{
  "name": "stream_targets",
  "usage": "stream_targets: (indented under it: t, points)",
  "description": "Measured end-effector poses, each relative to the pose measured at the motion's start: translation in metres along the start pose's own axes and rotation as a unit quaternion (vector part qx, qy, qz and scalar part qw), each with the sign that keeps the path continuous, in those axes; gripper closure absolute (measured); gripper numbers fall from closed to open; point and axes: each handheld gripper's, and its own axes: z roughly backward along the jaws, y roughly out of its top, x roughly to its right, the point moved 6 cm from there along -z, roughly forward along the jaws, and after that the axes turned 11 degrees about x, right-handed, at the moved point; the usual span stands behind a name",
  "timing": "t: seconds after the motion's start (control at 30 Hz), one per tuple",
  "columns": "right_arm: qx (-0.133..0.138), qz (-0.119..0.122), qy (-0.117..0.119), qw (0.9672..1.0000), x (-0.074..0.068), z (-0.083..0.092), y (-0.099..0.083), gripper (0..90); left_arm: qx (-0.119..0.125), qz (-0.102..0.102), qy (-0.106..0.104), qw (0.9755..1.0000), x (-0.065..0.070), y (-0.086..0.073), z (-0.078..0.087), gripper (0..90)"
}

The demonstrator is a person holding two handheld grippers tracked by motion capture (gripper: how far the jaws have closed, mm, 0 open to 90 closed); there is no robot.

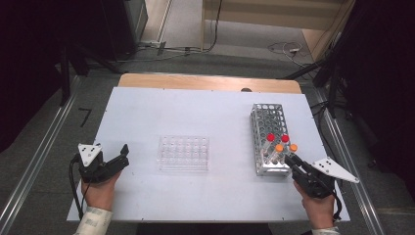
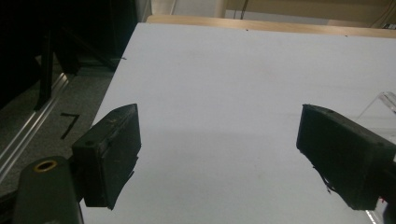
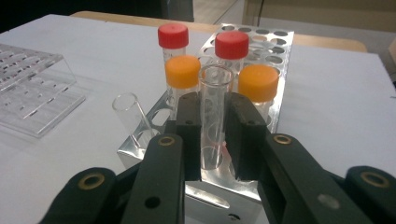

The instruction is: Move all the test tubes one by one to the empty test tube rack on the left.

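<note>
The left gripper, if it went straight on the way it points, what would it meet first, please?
Probably nothing: past the left gripper, open, lies bare white table. The clear plastic rack sits off to its right.

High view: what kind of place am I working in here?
Probably a lab-style recording bench: a metal tube rack holding capped tubes, a clear plastic rack, a white table, and cables on the floor behind.
</note>
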Motion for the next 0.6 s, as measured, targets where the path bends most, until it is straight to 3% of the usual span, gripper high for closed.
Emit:
stream_targets:
  t: [0.37, 0.6]
  points:
    - [0.031, -0.001, -0.004, 0.9995, 0.001, 0.018, 0.022, 73.6, -0.001, 0.001, -0.003, 1.0000, 0.003, 0.000, -0.001, 14.2]
    - [0.037, -0.013, 0.005, 0.9992, 0.000, 0.027, 0.029, 73.7, 0.001, 0.002, -0.004, 1.0000, 0.003, 0.001, 0.000, 14.2]
